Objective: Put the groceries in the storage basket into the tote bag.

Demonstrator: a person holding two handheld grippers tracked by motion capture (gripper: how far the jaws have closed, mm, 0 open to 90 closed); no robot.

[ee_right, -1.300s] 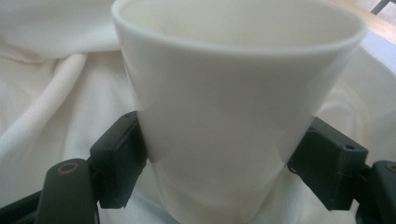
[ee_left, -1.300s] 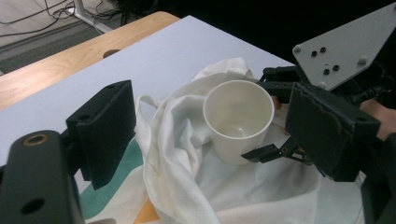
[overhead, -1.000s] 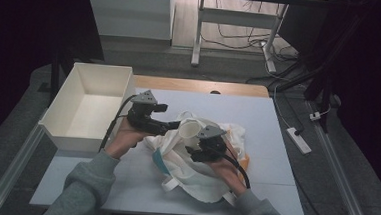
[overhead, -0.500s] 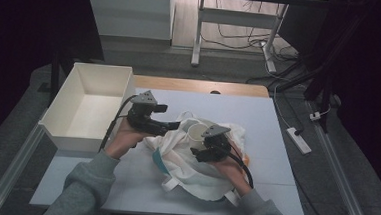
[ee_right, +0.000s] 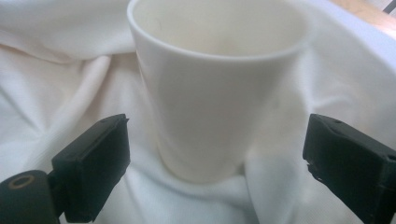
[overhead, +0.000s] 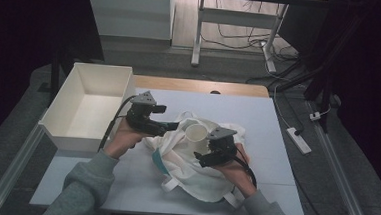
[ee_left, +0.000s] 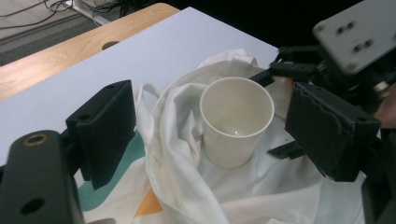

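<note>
Right gripper (ee_right: 215,154) shifted nearer the cup (ee_right: 215,88), jaws spread, ungrasped. Left gripper (ee_left: 210,135) likewise released. Grasp judged imminent on bag (overhead: 195,168).

Pale blue-grey tabletop (overhead: 258,116) with a bare wooden strip (overhead: 200,85) along its far edge, a small hole in it. White open box (overhead: 91,106) sits on the table's left side — left of both sets of jaws. Beyond the table: grey floor (overhead: 146,54), white metal desk legs (overhead: 198,33), tangled cables (overhead: 243,38). White power strip (overhead: 298,140) on the floor at right. Room dark at both sides — light falls on the table and far floor.
</note>
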